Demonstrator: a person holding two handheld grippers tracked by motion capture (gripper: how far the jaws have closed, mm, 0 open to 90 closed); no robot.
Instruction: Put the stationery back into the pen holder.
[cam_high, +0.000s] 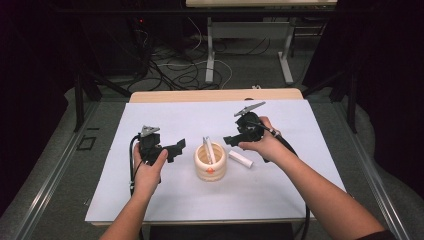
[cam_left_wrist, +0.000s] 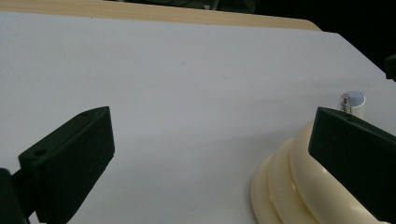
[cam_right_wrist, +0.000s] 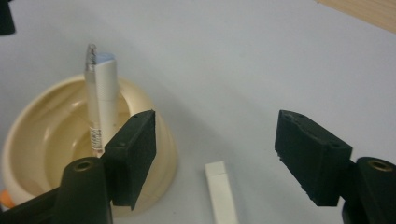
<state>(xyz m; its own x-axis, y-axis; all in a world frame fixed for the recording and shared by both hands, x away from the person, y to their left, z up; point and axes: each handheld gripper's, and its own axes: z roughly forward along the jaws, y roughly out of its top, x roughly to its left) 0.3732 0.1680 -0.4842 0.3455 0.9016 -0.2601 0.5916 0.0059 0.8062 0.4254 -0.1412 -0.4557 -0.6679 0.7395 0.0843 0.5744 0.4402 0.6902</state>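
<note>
A white marker (cam_right_wrist: 222, 190) is lying flat on the white table cover (cam_high: 280, 190), just beside the cream cup (cam_high: 210, 162) at its 3 o'clock in the high view. In the right gripper view it is showing low between the two black jaws, nearer the left one, with no pad touching it. The right gripper (cam_high: 231, 141) is hovering at the marker's 11 o'clock in the high view, jaws standing apart with nothing in them. Two white pens (cam_high: 208, 148) are leaning upright inside the cup.

The left gripper (cam_high: 176, 150) is sitting at the cup's 9 o'clock, jaws spread wide and empty; in the left gripper view the cup's ribbed side (cam_left_wrist: 299, 186) is showing just beside its right jaw.

The cover is lying over a wooden table (cam_high: 215, 95), whose edge is showing at 12 o'clock. Beyond it, cables (cam_high: 175, 70) are trailing over a grey floor around the legs of a second desk (cam_high: 250, 30), with dark curtains at either side
</note>
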